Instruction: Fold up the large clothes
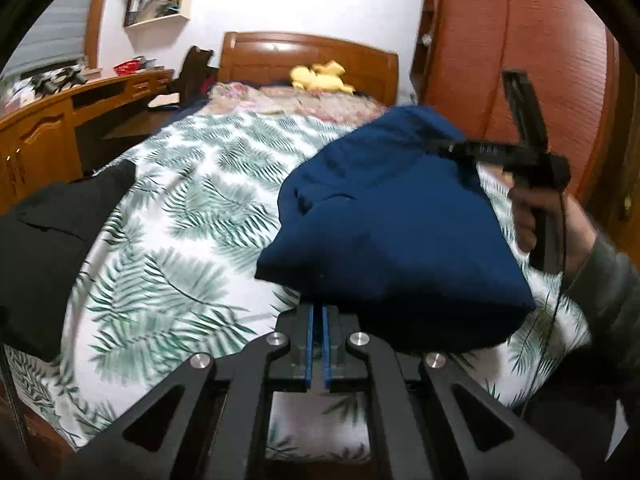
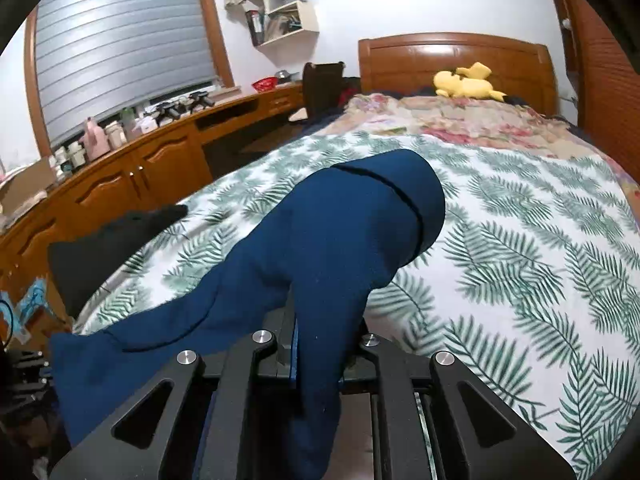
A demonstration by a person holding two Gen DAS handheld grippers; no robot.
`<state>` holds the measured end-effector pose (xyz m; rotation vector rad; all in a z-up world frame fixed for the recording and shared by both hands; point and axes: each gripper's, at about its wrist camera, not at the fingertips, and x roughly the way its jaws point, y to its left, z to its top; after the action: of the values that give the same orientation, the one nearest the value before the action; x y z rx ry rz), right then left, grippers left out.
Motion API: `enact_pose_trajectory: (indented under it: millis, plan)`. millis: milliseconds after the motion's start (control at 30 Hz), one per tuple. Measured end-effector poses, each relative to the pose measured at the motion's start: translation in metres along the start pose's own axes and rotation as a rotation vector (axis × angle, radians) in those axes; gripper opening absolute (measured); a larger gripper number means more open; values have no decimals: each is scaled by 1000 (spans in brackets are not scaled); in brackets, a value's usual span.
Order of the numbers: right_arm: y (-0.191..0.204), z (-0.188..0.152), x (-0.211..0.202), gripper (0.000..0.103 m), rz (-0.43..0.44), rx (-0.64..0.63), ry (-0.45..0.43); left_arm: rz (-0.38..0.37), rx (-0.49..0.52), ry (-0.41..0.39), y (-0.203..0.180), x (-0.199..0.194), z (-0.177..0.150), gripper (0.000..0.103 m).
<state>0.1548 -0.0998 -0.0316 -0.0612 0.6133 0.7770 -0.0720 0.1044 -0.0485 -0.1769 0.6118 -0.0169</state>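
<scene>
Over the bed [image 2: 520, 240], above its leaf-print cover, a dark blue garment [image 1: 384, 216] hangs lifted between the two grippers. In the right wrist view the blue cloth runs as a long band from the lower left of the picture up to a rounded fold at the upper middle, toward the headboard [image 2: 452, 60], and a strip of it drops down into the right gripper [image 2: 316, 360], whose jaws stand narrow and clamped on that cloth. In the left wrist view the same garment bulks as a broad mass sloping from the upper right down to the left gripper [image 1: 319, 320]; its lower edge lies over the tips of the blue-padded fingers [image 1: 310, 344], and the jaws are shut, with only a thin slit between the pads; whether cloth is pinched at the very tips I cannot tell. The right gripper also shows in that view, at the far right, held in a hand [image 1: 560, 220] with a grey sleeve and touching the upper edge of the garment. A black garment [image 1: 52, 240] lies at the left edge of the bed, well apart from the blue one. A yellow plush toy [image 2: 466, 82] rests by the headboard on a floral quilt [image 2: 440, 120]. Along the wall runs a wooden counter [image 2: 160, 152] carrying bottles [image 2: 94, 138] and a red bowl [image 2: 265, 84], its contents too small to tell. White wall shelves [image 2: 284, 12] hold small blurred items.
</scene>
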Motion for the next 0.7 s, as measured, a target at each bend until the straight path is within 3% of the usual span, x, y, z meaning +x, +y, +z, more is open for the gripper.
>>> enact_pose_trajectory:
  millis: [333,700]
  plan:
    - [94,58,63,10,45,-139,41,127,-12,-69,83,-41,18,1]
    - [226,117,144,10,150,-255,43,292,-61,-137,193,-89,32,1]
